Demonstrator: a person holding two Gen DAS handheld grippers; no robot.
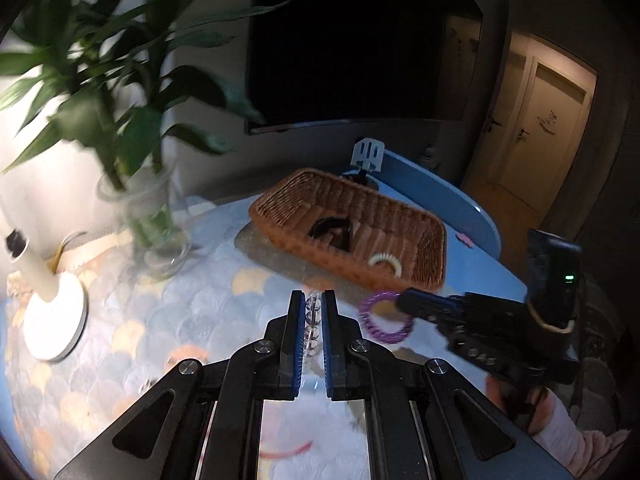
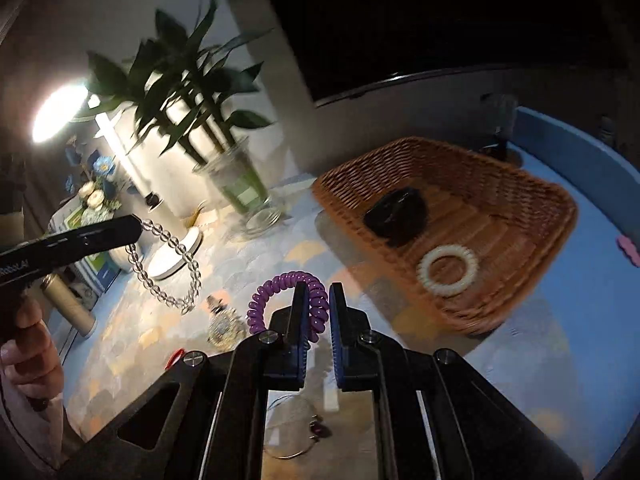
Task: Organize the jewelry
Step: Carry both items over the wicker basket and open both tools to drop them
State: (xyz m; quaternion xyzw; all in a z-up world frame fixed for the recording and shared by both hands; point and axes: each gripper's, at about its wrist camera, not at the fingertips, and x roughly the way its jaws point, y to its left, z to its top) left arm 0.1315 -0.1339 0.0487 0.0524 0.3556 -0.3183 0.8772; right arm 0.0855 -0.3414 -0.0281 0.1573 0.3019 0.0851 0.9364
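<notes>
My left gripper (image 1: 313, 300) is shut on a clear bead bracelet (image 1: 312, 322), held above the table; in the right wrist view the bracelet (image 2: 168, 268) hangs from the left gripper (image 2: 136, 226). My right gripper (image 2: 319, 300) is shut on a purple coil hair tie (image 2: 280, 292); it also shows in the left wrist view (image 1: 382, 318) at the right gripper (image 1: 404, 300). A brown wicker basket (image 1: 400, 204) holds a black clip (image 1: 332, 232) and a white coil ring (image 1: 386, 262); the basket (image 2: 520, 200) lies ahead and right of my right gripper.
A glass vase with a green plant (image 1: 148, 216) and a white lamp base (image 1: 56, 320) stand at the left. A small perfume bottle (image 2: 224, 324), a thin wire hoop (image 2: 288, 428) and a red item (image 2: 176, 356) lie on the patterned cloth. A blue rim (image 2: 580, 152) edges the table.
</notes>
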